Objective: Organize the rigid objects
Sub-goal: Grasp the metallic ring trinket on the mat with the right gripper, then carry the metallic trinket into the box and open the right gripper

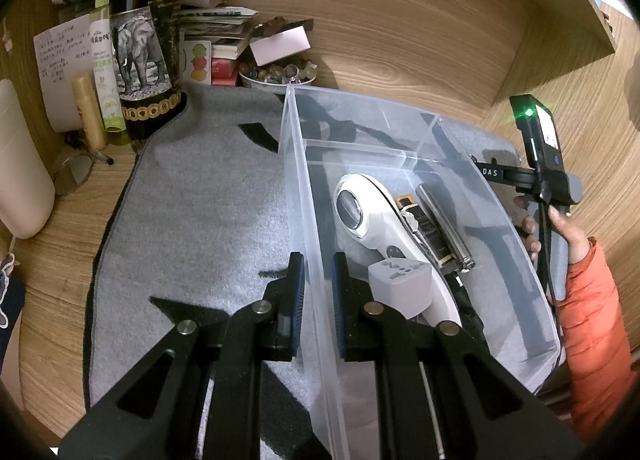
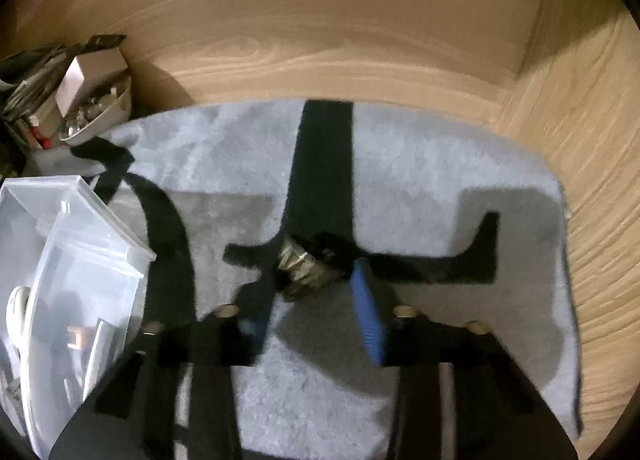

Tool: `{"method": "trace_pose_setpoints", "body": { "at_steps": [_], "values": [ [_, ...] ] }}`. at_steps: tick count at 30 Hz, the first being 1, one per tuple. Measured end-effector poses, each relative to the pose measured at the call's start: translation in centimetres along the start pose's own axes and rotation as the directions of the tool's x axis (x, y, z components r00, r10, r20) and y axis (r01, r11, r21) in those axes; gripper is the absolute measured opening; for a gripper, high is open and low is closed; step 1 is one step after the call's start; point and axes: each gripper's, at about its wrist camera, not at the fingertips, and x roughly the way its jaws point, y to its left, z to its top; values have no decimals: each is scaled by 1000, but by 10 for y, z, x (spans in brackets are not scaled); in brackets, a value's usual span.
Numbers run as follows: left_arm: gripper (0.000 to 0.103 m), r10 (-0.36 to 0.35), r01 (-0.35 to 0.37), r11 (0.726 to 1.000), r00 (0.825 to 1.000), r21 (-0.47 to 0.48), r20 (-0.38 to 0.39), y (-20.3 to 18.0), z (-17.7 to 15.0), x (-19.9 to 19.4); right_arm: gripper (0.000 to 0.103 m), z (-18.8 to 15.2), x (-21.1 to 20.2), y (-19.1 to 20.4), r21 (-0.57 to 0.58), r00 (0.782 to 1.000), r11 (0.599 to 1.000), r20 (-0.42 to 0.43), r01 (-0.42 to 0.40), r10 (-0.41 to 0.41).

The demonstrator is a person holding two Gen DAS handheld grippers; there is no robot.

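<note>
A clear plastic box stands on a grey mat. Inside it lie a white hand magnifier, a grey plug adapter, a metal cylinder and a black-and-gold piece. My left gripper is shut on the box's left wall, one finger on each side. In the right wrist view, which is blurred, my right gripper has a small silver-and-black metal object between its fingertips on the mat, and the pads look pressed against it. The box is to its left.
A dark wine bottle, a green bottle, stacked books and a bowl of small stones crowd the back left. Wooden walls enclose the desk. A hand in an orange sleeve holds the right tool's body beyond the box.
</note>
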Motion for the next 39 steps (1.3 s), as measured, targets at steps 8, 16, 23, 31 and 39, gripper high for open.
{"method": "trace_pose_setpoints", "body": {
  "at_steps": [8,16,23,31,39],
  "values": [
    [12,2,-2,1000,1000,0,-1,0,1,0,31,0,-32,3,0,998,1000,59,-10,10],
    [12,9,-9,1000,1000,6,-1,0,1,1,31,-5,-91,22,-64,983,997,172,-45,56],
    [12,12,-12,1000,1000,9,-1,-1,1,0,31,-13,-132,46,-134,960,987,253,-85,117],
    [12,15,-15,1000,1000,10,-1,-2,1,0,31,-29,-156,74,-241,933,962,299,-129,201],
    [12,12,-12,1000,1000,9,-1,-2,0,0,31,-42,-145,96,-292,940,944,252,-152,229]
  ]
}}
